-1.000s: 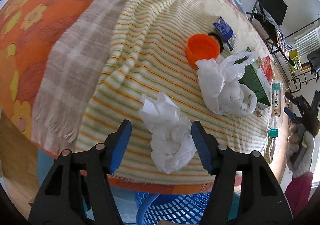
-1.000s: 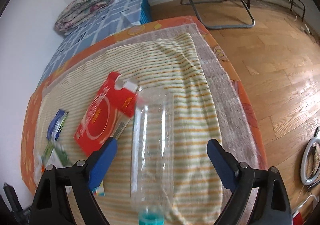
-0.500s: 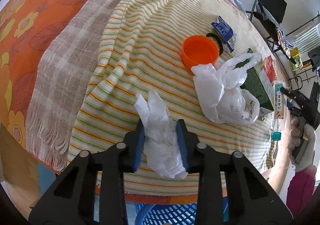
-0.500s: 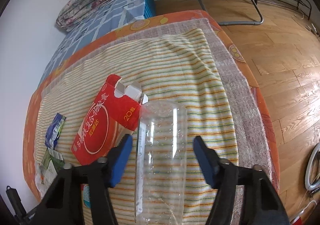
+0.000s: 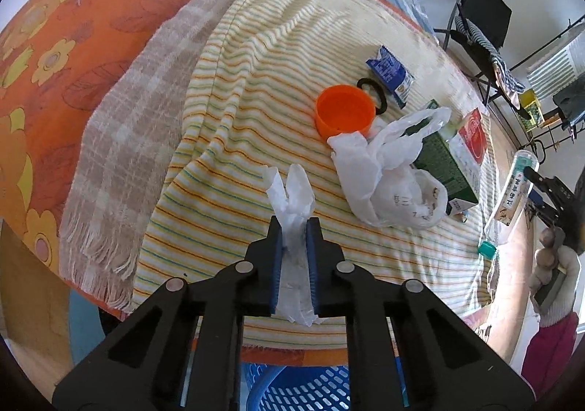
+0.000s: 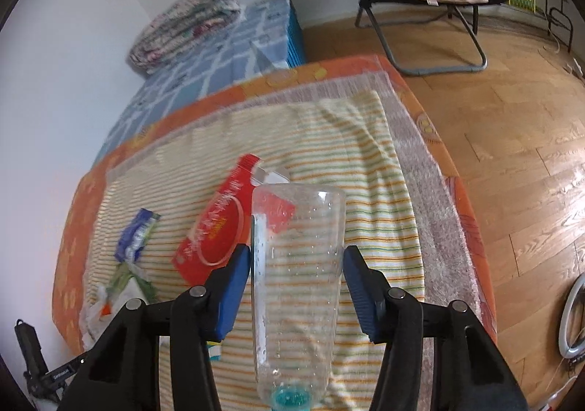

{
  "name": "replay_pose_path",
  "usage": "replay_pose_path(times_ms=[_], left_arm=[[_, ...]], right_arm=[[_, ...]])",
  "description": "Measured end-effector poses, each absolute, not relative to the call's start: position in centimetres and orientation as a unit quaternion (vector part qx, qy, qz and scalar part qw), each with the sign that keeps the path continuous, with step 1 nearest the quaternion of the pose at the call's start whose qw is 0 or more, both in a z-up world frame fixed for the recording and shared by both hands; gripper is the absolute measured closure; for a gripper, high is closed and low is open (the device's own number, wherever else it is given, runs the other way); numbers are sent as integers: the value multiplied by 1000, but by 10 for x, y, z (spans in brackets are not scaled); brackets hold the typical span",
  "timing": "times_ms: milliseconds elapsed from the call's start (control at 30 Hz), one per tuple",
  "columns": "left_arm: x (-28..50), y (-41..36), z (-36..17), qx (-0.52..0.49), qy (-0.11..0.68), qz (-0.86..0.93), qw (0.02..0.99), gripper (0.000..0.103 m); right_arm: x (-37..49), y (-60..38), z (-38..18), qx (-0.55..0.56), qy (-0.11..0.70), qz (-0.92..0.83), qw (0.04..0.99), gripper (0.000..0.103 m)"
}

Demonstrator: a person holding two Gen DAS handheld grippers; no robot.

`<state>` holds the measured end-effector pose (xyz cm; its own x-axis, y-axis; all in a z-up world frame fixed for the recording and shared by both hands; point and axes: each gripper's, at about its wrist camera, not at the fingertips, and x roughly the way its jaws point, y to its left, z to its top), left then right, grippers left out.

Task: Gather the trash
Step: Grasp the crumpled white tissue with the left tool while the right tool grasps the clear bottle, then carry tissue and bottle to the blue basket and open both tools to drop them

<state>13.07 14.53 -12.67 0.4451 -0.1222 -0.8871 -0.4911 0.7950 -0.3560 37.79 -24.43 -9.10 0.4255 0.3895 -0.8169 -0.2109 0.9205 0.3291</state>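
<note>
Plastic: one bottle (image 6: 298, 275), one bag (image 5: 387, 177), one cup (image 5: 344, 111)

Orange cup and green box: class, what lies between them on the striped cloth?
In the left wrist view, a crumpled white plastic bag lies between the orange cup and the green box, overlapping the box's near side.

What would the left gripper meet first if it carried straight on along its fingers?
Probably the striped cloth just beyond the crumpled tissue that the closing left gripper pinches. It points steeply down at the tabletop, and nothing else lies in line; the plastic bag sits off to the right.
</note>
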Motion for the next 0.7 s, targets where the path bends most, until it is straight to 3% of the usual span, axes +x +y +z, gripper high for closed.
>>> replay_pose_path(times_ms=[700], left_arm=[[110,117,-76,-277,461,71,840,94]], right_arm=[[274,-195,4,-24,348,247,904,49]])
